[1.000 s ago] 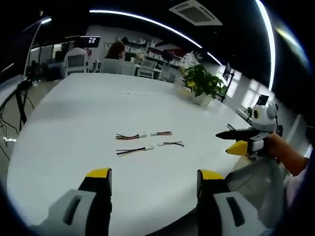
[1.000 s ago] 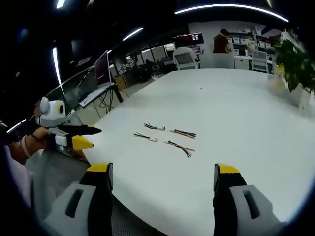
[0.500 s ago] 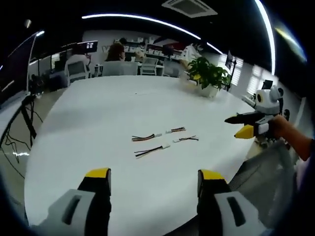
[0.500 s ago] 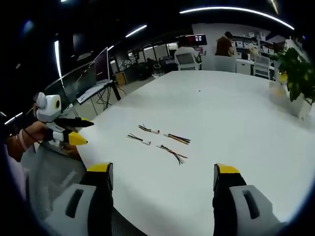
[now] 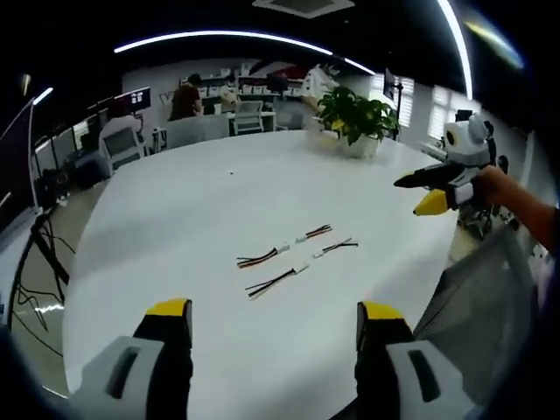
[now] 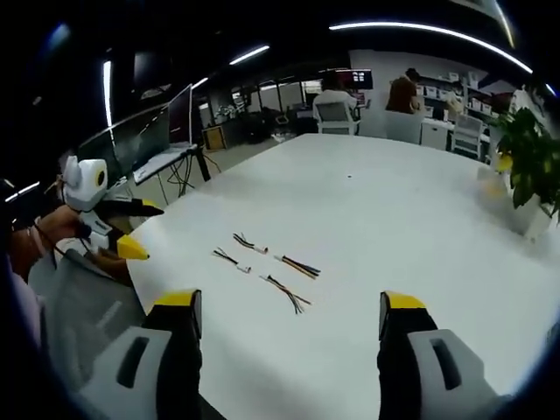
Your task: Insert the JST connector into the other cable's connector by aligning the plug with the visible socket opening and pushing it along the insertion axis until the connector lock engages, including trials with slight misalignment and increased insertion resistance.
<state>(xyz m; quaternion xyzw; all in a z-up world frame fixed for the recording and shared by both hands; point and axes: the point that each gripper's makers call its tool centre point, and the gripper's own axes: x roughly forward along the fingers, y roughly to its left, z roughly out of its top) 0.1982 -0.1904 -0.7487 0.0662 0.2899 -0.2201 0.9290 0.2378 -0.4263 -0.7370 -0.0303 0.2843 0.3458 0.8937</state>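
On the white table [image 5: 175, 227] lie four short cables [image 5: 297, 258] — seemingly unmated; left gripper [image 5: 271, 319] and right gripper [image 6: 289, 306] hover spread, empty.

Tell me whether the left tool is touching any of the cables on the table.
Apart. In the left gripper view the left tool hangs open with bare white table between its jaws and the four cables, which lie well ahead of it.

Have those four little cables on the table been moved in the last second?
No. The cables keep their pattern and spacing on the white table; the cameras shifted.
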